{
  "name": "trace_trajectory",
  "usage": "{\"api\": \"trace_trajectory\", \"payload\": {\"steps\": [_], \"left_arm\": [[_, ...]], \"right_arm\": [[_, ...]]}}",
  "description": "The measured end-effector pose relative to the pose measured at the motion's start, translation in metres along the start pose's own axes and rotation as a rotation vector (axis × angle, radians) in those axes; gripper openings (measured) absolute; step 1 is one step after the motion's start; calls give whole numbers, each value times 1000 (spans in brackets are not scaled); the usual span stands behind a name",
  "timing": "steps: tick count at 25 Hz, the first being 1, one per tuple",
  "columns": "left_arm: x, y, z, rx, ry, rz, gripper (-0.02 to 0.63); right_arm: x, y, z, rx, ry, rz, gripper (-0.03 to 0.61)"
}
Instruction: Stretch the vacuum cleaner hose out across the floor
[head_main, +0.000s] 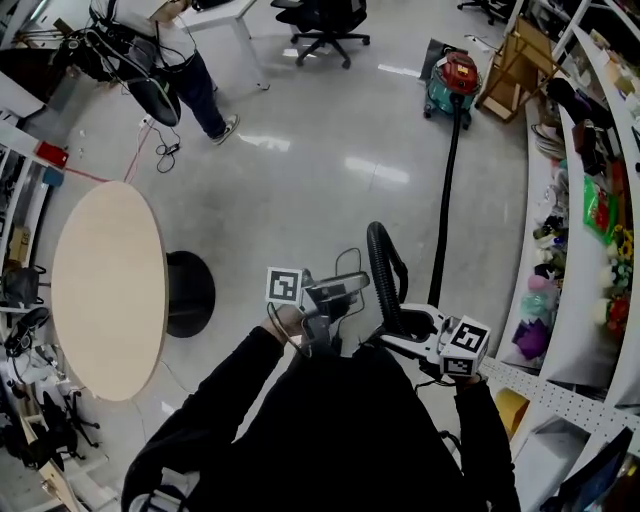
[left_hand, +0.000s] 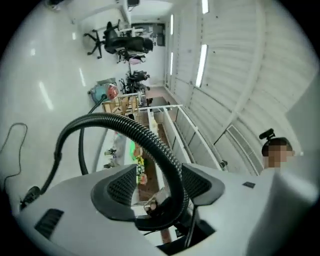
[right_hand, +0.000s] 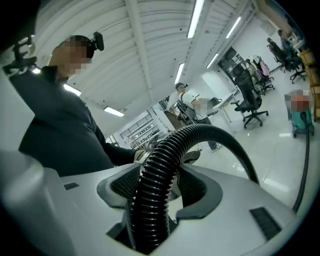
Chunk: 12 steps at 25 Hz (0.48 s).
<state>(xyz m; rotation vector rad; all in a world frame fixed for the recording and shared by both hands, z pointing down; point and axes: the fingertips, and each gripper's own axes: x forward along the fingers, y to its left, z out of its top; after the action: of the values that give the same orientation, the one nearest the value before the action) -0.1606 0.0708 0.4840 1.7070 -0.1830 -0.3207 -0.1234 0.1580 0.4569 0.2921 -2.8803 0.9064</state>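
The black ribbed hose (head_main: 380, 262) arches up between my two grippers, close in front of my body. A long straight stretch of it runs over the floor to the red and teal vacuum cleaner (head_main: 455, 80) at the far right. My right gripper (head_main: 405, 335) is shut on the hose (right_hand: 210, 131), which fills the gap between its pads. My left gripper (head_main: 335, 290) is open. The hose (left_hand: 100, 120) passes between its jaws, lying against the right pad with a gap to the left pad. The vacuum cleaner also shows far off in the left gripper view (left_hand: 102, 92) and the right gripper view (right_hand: 300, 112).
A round wooden table (head_main: 110, 290) on a black base (head_main: 190, 293) stands at my left. Stocked shelves (head_main: 590, 200) run along the right. A person (head_main: 190, 60) stands at the far left, an office chair (head_main: 325, 25) behind. A wooden frame (head_main: 510, 70) stands beside the vacuum cleaner.
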Motion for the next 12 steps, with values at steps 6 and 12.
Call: {"api": "trace_trajectory", "payload": {"steps": [6,12], "left_arm": [[-33,-12,7,-112,-66,-124,313],[-72,-21,-5,-137,-68,-181,238]], "right_arm": [[51,28,-39,-137,156,-148,224],[103,42,-81,-311,385,-319,216]]}}
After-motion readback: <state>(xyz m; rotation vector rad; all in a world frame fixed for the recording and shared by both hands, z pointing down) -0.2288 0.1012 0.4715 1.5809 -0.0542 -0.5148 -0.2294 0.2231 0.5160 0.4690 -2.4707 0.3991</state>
